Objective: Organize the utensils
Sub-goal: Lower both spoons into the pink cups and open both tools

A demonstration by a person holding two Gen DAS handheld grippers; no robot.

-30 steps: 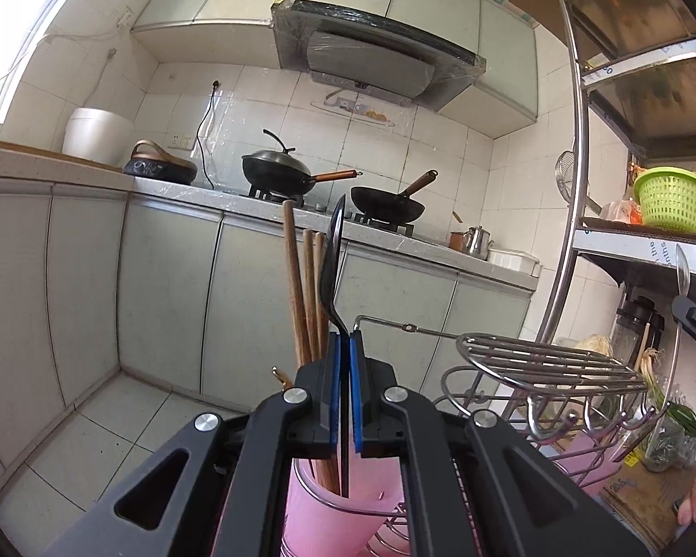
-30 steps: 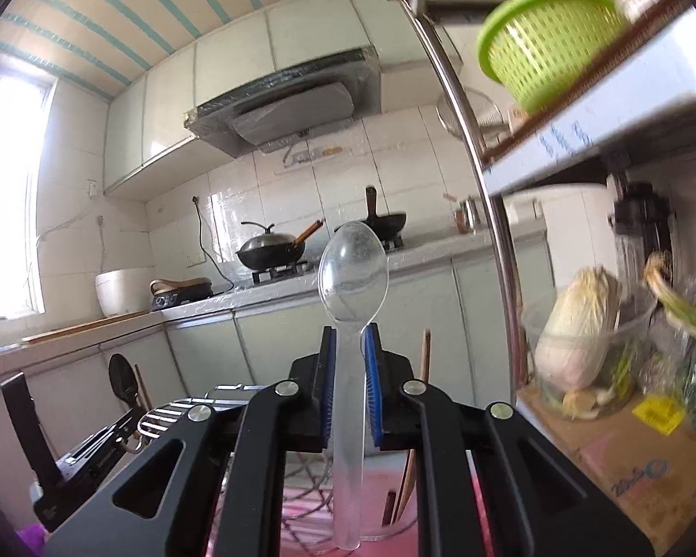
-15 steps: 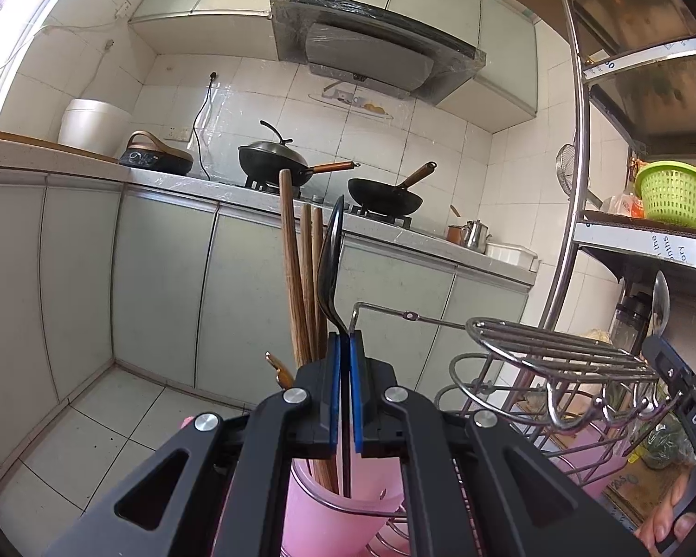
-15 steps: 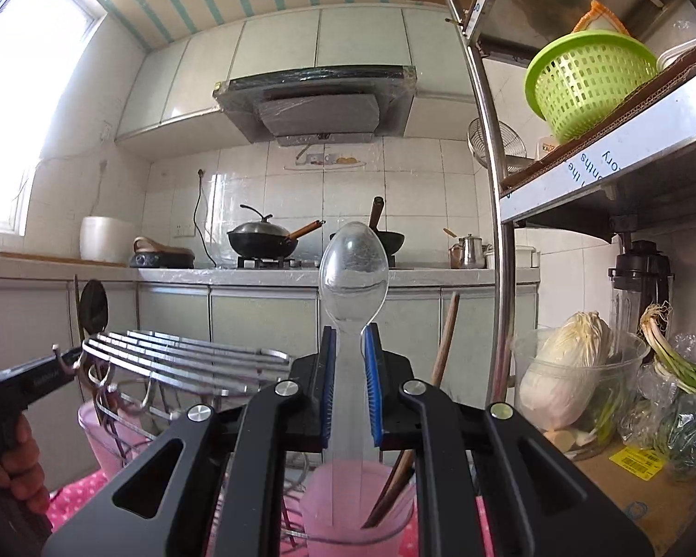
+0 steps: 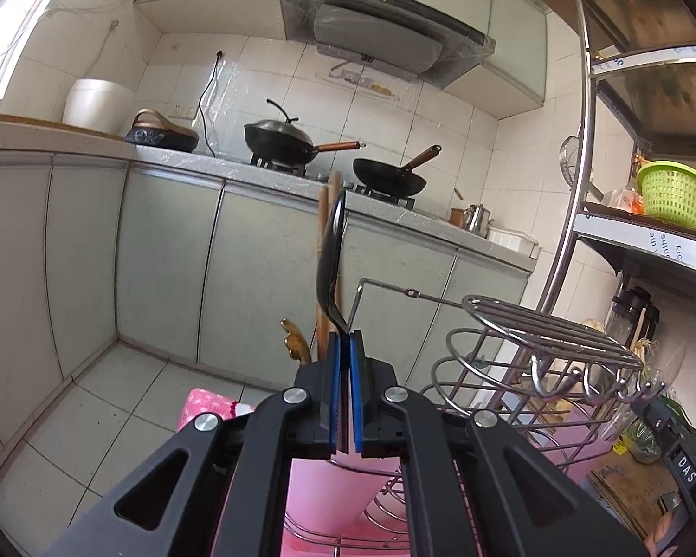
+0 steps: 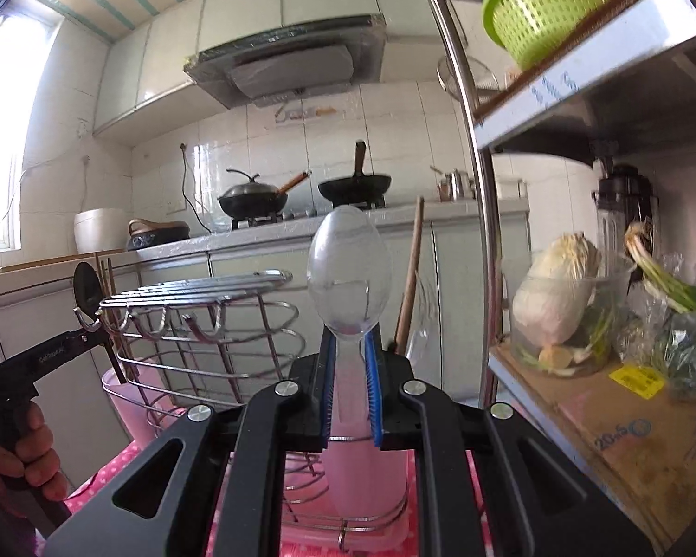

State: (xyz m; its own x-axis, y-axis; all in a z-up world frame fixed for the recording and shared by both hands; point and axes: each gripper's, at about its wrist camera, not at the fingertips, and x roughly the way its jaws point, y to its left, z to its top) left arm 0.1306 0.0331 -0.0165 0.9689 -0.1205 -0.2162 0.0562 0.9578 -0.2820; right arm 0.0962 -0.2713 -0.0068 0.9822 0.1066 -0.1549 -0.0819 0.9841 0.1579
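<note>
left gripper (image 5: 345, 348) near level, clamping upright black plastic spoon (image 5: 330, 255) | right gripper (image 6: 350, 362) near level, clamping upright clear plastic spoon (image 6: 349, 269) | right view only: hand (image 6: 16, 445) on left grip

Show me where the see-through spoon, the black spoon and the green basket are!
see-through spoon (image 6: 348, 274): right wrist view, on the middle of its bowl, above the gripper.
black spoon (image 5: 328, 260): left wrist view, on its dark bowl, seen edge-on.
green basket (image 6: 545, 14): right wrist view, on its slotted side wall, up on the shelf.
</note>
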